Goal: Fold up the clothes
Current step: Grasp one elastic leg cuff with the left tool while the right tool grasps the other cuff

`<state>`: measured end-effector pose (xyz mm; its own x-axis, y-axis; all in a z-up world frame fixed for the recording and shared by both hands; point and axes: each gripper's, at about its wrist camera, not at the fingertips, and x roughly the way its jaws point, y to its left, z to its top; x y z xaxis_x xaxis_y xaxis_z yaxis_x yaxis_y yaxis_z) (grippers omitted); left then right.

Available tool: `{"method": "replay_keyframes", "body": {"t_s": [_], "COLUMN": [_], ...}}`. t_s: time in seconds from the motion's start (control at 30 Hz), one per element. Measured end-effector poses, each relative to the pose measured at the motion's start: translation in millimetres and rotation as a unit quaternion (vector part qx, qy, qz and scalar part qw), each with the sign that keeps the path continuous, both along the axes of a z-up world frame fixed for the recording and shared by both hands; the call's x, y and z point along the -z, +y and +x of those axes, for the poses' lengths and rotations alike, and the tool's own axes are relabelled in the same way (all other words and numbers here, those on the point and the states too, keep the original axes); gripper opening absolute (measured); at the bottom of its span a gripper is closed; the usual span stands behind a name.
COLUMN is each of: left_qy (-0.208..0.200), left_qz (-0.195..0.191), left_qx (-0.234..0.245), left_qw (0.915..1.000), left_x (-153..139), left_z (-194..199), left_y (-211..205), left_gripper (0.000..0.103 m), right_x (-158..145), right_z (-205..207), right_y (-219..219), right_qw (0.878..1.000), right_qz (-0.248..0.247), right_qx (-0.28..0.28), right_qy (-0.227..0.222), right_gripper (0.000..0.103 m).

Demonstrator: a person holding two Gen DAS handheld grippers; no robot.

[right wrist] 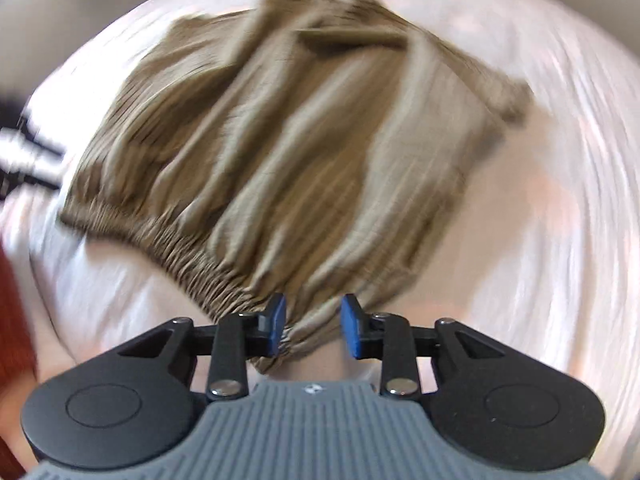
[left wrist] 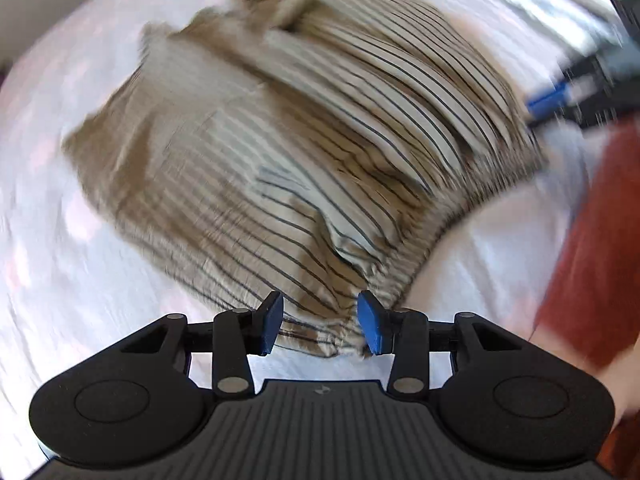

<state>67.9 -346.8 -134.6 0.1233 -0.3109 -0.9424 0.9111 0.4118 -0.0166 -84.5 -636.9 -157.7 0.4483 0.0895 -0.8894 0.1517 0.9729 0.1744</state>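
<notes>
A tan striped garment (left wrist: 288,152) with an elastic waistband lies crumpled on a white sheet (left wrist: 80,272). My left gripper (left wrist: 320,326) is open, with the garment's near waistband corner lying between its blue pads (left wrist: 370,328). In the right wrist view the same garment (right wrist: 288,152) spreads away from me, blurred. My right gripper (right wrist: 314,330) is open, its pads (right wrist: 352,330) standing on either side of the gathered waistband end. Neither pair of pads presses on the cloth.
The white sheet (right wrist: 540,240) covers the whole surface around the garment. A rust-red sleeve (left wrist: 592,248) of the person is at the right of the left wrist view, and also at the left edge (right wrist: 12,340) of the right wrist view. Dark blurred objects (left wrist: 592,92) lie beyond the sheet.
</notes>
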Motion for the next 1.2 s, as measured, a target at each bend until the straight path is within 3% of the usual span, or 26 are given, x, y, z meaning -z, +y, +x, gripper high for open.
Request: {"method": "replay_keyframes", "body": {"t_s": [0.1,0.17,0.27,0.37,0.43,0.5,0.63,0.7,0.73,0.77,0.87,1.0,1.1,1.2], "left_qy": [0.073,0.126,0.166,0.204,0.232,0.243,0.226,0.213,0.205,0.199,0.191,0.188,0.168,0.158], "left_qz": [-0.014,-0.014,0.018,0.031,0.015,0.007,0.010,0.006,0.002,-0.003,-0.017,-0.017,0.010,0.036], "left_qx": [-0.119,-0.187,-0.264,-0.308,-0.335,-0.350,-0.358,-0.352,-0.346,-0.340,-0.328,-0.293,-0.270,-0.256], "left_qw": [0.9901,0.9741,0.9499,0.9288,0.9129,0.9048,0.9059,0.9114,0.9155,0.9190,0.9249,0.9372,0.9482,0.9532], "left_x": [0.9,8.5,28.7,45.4,51.2,54.7,60.0,58.2,55.5,52.8,42.4,28.9,27.0,30.2], "left_z": [24.5,36.4,45.0,46.0,46.6,45.0,37.8,33.1,30.6,28.3,21.4,8.3,-3.3,-9.5], "left_y": [10.7,18.0,26.8,33.1,36.3,34.6,24.8,20.9,19.6,18.8,21.3,24.3,24.8,17.9], "left_gripper": [0.039,0.040,0.040,0.040,0.040,0.040,0.040,0.034,0.025,0.016,0.008,0.006,0.004,0.004], "right_x": [11.7,20.4,27.9,34.5,39.5,44.7,48.8,49.0,48.1,45.4,37.1,28.7,26.5,22.9], "right_z": [-4.3,-7.5,-9.6,-11.1,-11.8,-11.8,-11.1,-12.1,-13.3,-15.7,-22.9,-31.7,-33.2,-33.0], "right_y": [-26.7,-35.2,-36.9,-39.8,-42.0,-42.6,-40.5,-38.0,-37.1,-37.0,-36.4,-31.4,-23.1,-14.1], "right_qw": [0.990,0.981,0.975,0.966,0.960,0.955,0.951,0.951,0.951,0.953,0.957,0.964,0.971,0.978], "right_qz": [0.096,0.133,0.154,0.185,0.199,0.211,0.226,0.238,0.241,0.237,0.225,0.197,0.163,0.131], "right_qx": [0.102,0.141,0.155,0.171,0.186,0.199,0.199,0.187,0.182,0.181,0.177,0.165,0.147,0.125], "right_qy": [0.013,0.026,0.039,0.050,0.058,0.067,0.071,0.068,0.064,0.057,0.044,0.072,0.096,0.105], "right_gripper": [0.045,0.045,0.045,0.045,0.045,0.045,0.043,0.026,0.012,0.010,0.004,0.002,0.000,0.000]}}
